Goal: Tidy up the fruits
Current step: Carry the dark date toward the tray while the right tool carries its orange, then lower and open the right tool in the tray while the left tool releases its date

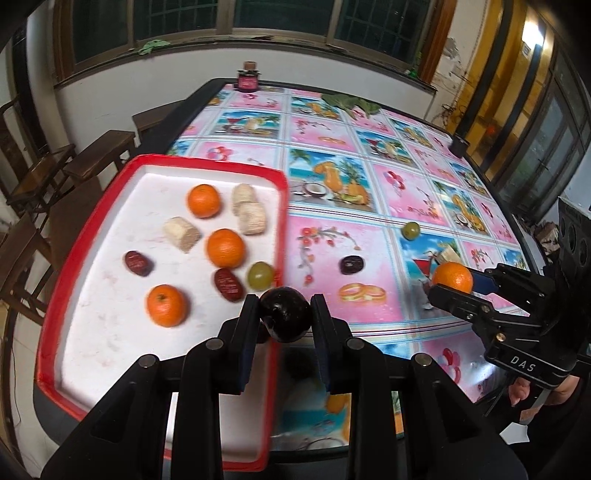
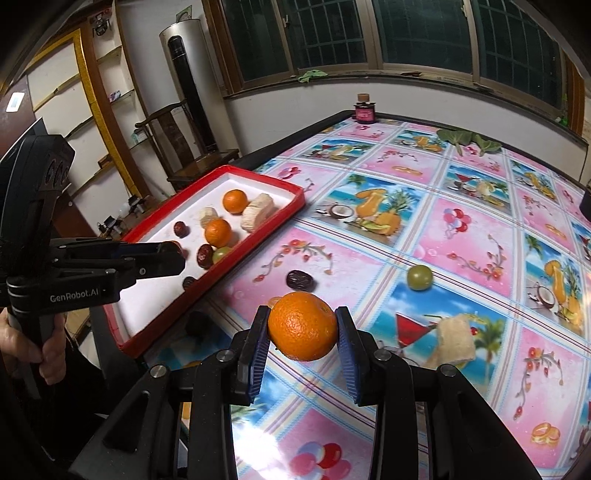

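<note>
Now | L gripper (image 1: 284, 314) grips dark fruit (image 1: 283, 320) | R gripper (image 2: 302, 326) grips orange (image 2: 302, 326)

This looks like a lived-in home dining room. A table (image 2: 461, 236) under a bright printed plastic cloth fills the middle; wooden chairs (image 1: 44, 173) stand at left, barred windows (image 2: 424, 33) run along the top, and shelves (image 2: 74, 110) line the upper left.
</note>
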`<state>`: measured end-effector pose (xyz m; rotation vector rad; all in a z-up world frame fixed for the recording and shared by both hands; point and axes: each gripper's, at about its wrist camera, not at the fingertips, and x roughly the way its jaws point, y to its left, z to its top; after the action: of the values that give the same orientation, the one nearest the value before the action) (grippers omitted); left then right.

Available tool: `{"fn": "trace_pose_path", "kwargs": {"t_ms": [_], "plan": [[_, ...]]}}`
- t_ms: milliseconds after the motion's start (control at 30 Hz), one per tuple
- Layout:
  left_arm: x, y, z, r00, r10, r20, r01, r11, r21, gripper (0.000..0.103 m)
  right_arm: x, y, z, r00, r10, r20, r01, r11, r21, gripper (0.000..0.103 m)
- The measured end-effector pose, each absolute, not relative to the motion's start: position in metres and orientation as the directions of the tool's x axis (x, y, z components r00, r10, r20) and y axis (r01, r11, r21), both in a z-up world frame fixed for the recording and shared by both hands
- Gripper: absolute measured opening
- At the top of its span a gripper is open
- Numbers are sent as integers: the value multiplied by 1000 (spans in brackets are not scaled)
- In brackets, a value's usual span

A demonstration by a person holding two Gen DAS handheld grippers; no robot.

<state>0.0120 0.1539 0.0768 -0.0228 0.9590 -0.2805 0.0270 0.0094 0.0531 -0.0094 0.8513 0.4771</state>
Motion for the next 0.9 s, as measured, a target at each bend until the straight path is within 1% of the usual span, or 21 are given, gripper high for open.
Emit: {"fn": "trace_pose_path", "kwargs": {"t_ms": [400,667,767,900], "plan": [[9,212,68,558,-172,-812,101,985,-139,26,29,47,58,513,469,-719,-489,848,204,35],[6,215,55,531,-182,-828,98,983,-154,26,35,75,59,472,505,-723,-542,813,214,35],[5,213,49,517,-192,-834,105,981,-161,26,45,87,60,435,546,-716,-575,780,245,35],[5,211,44,502,-205,-840,114,979,-170,26,67,111,59,350,607,-713,-606,727,322,35]]}}
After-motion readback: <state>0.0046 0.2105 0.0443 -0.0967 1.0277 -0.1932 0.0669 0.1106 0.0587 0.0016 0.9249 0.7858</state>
